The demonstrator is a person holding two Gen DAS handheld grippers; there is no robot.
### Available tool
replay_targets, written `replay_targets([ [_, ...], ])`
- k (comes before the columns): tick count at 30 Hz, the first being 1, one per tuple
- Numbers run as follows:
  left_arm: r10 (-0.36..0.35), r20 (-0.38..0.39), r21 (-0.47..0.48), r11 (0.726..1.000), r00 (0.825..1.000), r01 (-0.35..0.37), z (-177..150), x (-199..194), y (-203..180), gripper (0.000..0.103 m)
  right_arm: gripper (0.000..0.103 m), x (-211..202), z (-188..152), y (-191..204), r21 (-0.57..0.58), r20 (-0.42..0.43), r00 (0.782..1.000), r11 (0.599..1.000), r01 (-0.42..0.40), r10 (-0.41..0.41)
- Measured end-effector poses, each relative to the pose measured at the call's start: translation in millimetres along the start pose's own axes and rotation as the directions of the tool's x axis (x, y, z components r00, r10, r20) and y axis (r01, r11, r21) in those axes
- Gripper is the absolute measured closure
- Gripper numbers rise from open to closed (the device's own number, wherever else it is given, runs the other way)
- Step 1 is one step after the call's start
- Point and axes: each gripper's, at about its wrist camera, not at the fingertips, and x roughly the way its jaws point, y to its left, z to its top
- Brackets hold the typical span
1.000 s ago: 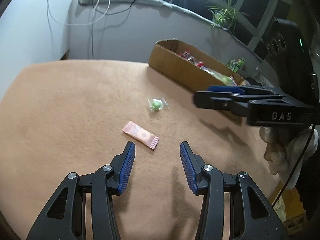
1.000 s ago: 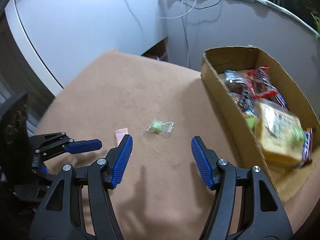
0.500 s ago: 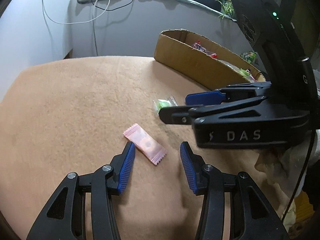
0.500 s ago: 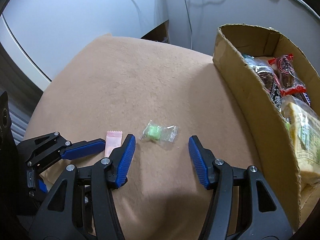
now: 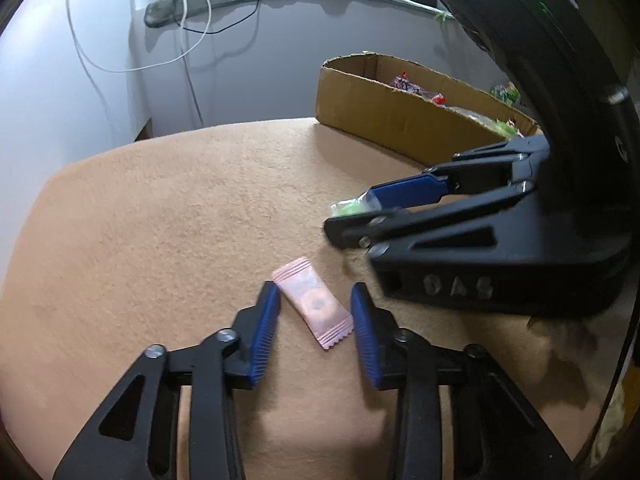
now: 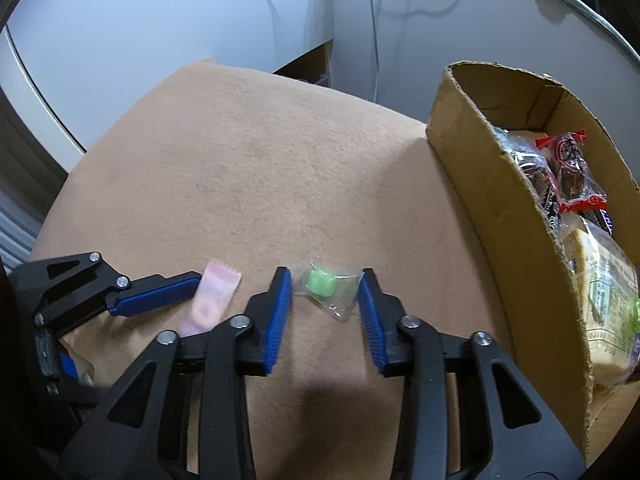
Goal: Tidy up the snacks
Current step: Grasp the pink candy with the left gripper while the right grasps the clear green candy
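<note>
**Left wrist and right wrist views: both grippers now straddle a loose snack**

Largest change: over the last second both tools dropped and advanced across the tan counter [image 6: 280, 168]. The cardboard box [image 6: 500, 216], holding the wrapped snacks already sorted, now sits at the right edge of the right wrist view and in the upper right of the left wrist view.

Left gripper [image 5: 314, 322]: jaws open, not gripping; earlier the pink packet [image 5: 314, 304] lay ahead of the tips, now it lies between them at lower centre, flat and slanted, near the left pad.

Right gripper [image 6: 325, 310]: jaws open, not gripping; the green candy [image 6: 320, 283] in its clear wrapper has gone from well ahead to between the tips, at lower centre.

Judgement: approach is done on both sides. Closing comes next; both wrappers are thin and could slip or crumple.
</note>
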Motion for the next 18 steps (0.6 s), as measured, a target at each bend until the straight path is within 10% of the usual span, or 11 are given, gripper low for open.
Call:
replay_targets([
  [18,-0.027,0.018,-0.028,0.999,0.999,0.028,-2.1,-10.4,14.5,0.085,0.077,-24.5,-22.8,-14.9,0.079,0.052,0.998,0.996,-0.032,0.028],
])
